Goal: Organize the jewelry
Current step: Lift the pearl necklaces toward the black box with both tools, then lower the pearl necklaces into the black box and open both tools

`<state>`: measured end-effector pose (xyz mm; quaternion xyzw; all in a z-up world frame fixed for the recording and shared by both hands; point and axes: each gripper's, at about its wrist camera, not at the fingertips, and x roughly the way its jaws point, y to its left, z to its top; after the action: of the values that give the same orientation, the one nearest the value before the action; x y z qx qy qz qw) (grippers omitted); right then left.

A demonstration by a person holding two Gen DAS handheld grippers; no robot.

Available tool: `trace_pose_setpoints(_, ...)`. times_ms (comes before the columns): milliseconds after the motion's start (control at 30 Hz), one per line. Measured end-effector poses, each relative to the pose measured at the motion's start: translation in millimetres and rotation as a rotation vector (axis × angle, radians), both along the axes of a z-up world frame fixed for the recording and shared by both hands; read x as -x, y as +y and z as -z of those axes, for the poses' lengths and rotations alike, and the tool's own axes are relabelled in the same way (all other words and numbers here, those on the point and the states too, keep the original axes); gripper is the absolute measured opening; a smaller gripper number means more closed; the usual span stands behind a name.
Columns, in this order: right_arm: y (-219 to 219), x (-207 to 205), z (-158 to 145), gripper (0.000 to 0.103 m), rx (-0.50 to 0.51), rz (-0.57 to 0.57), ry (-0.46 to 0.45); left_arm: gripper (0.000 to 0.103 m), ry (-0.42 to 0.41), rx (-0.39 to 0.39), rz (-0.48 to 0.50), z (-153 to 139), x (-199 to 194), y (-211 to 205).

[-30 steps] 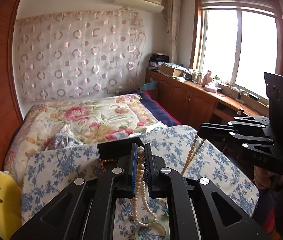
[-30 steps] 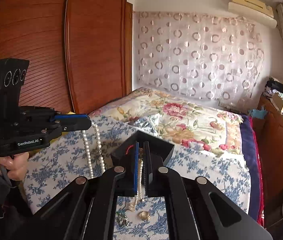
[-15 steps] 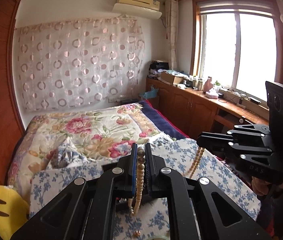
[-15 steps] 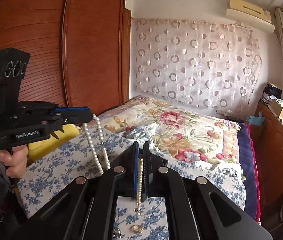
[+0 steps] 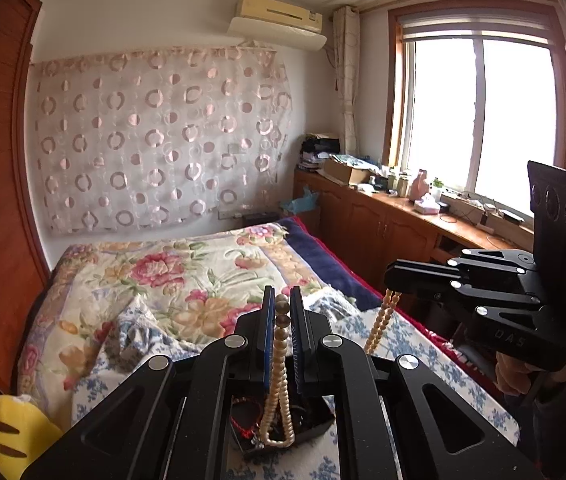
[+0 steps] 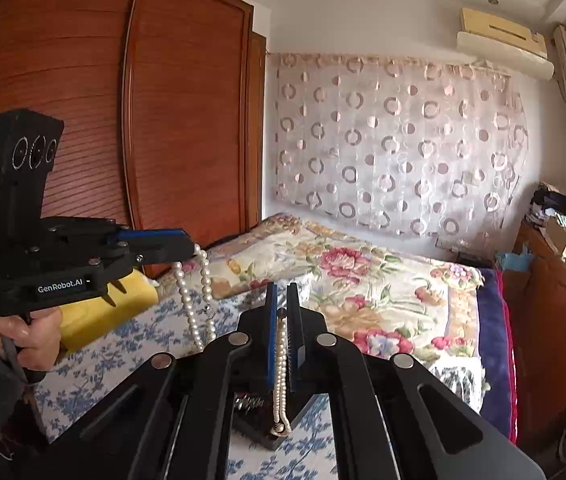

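Note:
My left gripper (image 5: pixel 281 304) is shut on a large-bead pearl necklace (image 5: pixel 279 392), which hangs in a loop down over a black jewelry box (image 5: pixel 315 426) holding a red cord. My right gripper (image 6: pixel 281 300) is shut on a thinner small-bead pearl strand (image 6: pixel 281 380) that hangs above the same black box (image 6: pixel 259 428). Each gripper shows in the other's view: the right one (image 5: pixel 393 278) with its strand (image 5: pixel 381 324), the left one (image 6: pixel 191 246) with its necklace (image 6: pixel 195 304). Both are raised above the bed.
The box sits on a blue floral cloth (image 5: pixel 415 344) spread over a bed with a flowered quilt (image 5: pixel 187 276). A yellow cushion (image 5: pixel 15 436) lies at the left. A wooden wardrobe (image 6: pixel 123 120) stands on the left, a cabinet row (image 5: pixel 395 224) under the window.
Both grippers have lifted upward with their pearl strands, raising the loops off the cloth so they now hang over the black box.

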<state>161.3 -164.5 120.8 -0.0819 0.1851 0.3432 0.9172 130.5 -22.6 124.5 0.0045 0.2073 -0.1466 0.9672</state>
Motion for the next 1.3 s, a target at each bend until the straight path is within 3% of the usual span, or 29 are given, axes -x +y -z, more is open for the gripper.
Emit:
trace_pose_setpoints(333, 3.6, -28.8, -20.2, 0.005, -0.015, -0.005, -0.014, 0.007, -0.024, -0.009, -0.016, -20.9, -26.7, 2.2)
trace_pose_setpoints(533, 11.2, -48.8, -15.3, 0.005, -0.014, -0.02, 0.007, 0.007, 0.011, -0.012, -0.015, -7.4, -44.8, 2.0)
trace_pose_setpoints(900, 32.5, -80.9, 33.5, 0.005, 0.018, -0.038, 0.092, 0.007, 0.154, -0.012, -0.02, 63.5, -75.0, 9.2)
trace_pose_setpoints(1033, 43.2, -89.0, 62.7, 0.005, 0.05, -0.045, 0.144, 0.007, 0.223, 0.002, -0.018, 94.3, -79.8, 12.7)
trace_pose_setpoints(1300, 53.8, -99.5, 132.5, 0.005, 0.084, -0.047, 0.288, 0.007, 0.293, 0.009, -0.021, 127.2, -80.8, 19.0)
